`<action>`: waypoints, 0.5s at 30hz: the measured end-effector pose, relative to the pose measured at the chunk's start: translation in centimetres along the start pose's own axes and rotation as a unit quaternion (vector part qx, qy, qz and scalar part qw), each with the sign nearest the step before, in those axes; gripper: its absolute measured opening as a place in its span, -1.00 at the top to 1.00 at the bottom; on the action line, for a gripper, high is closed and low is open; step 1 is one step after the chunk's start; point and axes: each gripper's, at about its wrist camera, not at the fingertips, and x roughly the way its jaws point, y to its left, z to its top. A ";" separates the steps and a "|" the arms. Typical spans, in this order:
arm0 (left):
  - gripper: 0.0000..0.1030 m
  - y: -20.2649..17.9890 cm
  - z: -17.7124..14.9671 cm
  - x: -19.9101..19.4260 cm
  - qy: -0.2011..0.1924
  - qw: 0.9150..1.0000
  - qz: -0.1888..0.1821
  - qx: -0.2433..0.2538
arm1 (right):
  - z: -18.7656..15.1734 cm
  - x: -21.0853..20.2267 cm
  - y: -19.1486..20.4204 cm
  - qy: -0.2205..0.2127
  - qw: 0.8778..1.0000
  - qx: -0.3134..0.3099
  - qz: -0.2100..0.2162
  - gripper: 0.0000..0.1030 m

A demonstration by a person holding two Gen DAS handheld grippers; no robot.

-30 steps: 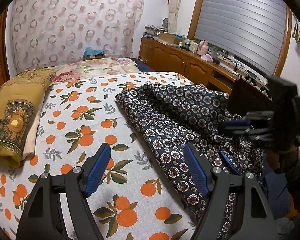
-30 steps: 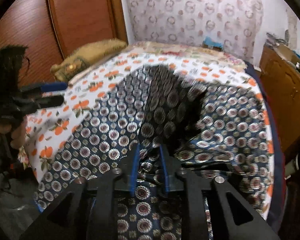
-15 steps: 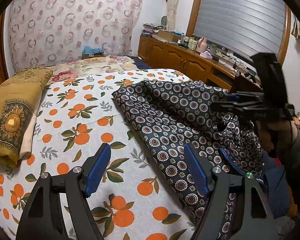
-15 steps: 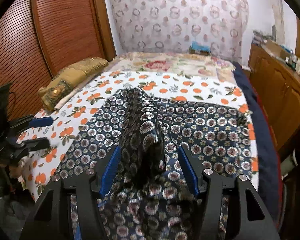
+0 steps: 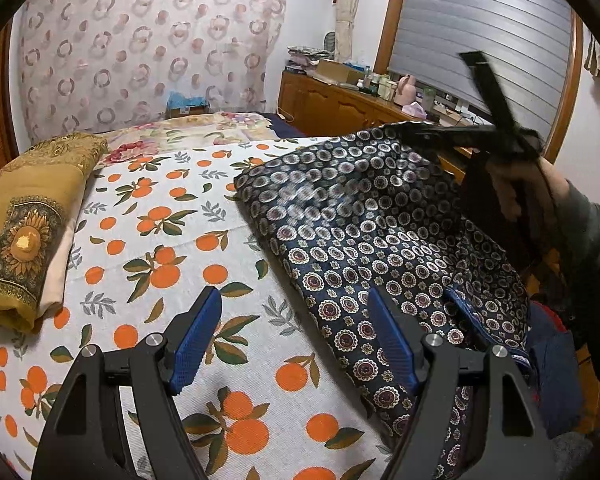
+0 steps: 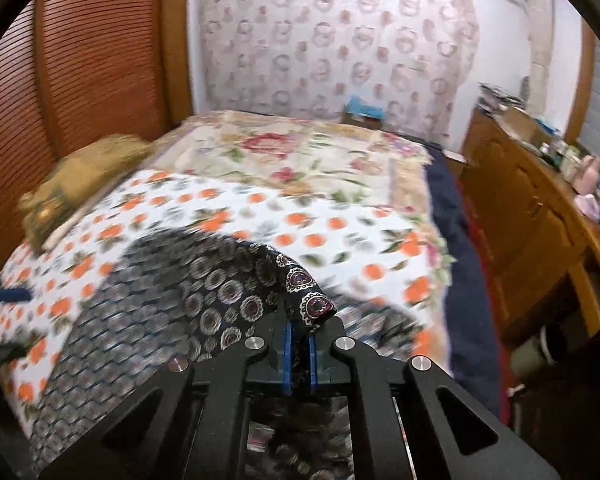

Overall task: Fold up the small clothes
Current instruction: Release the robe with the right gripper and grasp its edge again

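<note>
A dark navy garment printed with round medallions lies on the right side of the orange-print bedsheet. My right gripper is shut on a fold of that garment and holds it raised above the bed. From the left wrist view, the right gripper pulls the cloth's far edge up like a tent, with a person's hand behind it. Lower down, my left gripper hangs open just over the sheet, with the garment's near left edge under its right finger. Nothing is between its jaws.
A folded mustard blanket lies at the bed's left edge. A wooden cabinet with clutter on top runs along the right wall under a shuttered window. A slatted wooden wardrobe stands to the left. A floral quilt covers the bed's far end.
The right gripper opened wide over a ridge of the garment, then shut on it and lifted it up and away. The left gripper stayed where it was, still open.
</note>
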 end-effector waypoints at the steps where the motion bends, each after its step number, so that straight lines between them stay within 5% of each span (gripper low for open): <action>1: -0.48 0.0 0.0 0.0 -0.001 1.000 -0.003 -0.001 | 0.3 0.6 -0.6 0.004 1.000 0.005 -0.009 0.89; 5: -0.60 0.1 0.0 0.0 -0.004 1.000 -0.004 -0.003 | 0.9 3.4 -2.6 0.045 0.998 0.036 -0.029 0.87; 11: -0.76 0.4 0.1 0.1 -0.004 1.000 -0.008 -0.012 | 0.3 2.0 -2.8 0.040 0.996 0.058 -0.059 0.03; 15: -0.76 0.2 0.2 0.3 0.001 1.000 -0.012 -0.012 | -1.6 -1.6 -0.5 0.022 0.998 0.036 -0.053 -0.01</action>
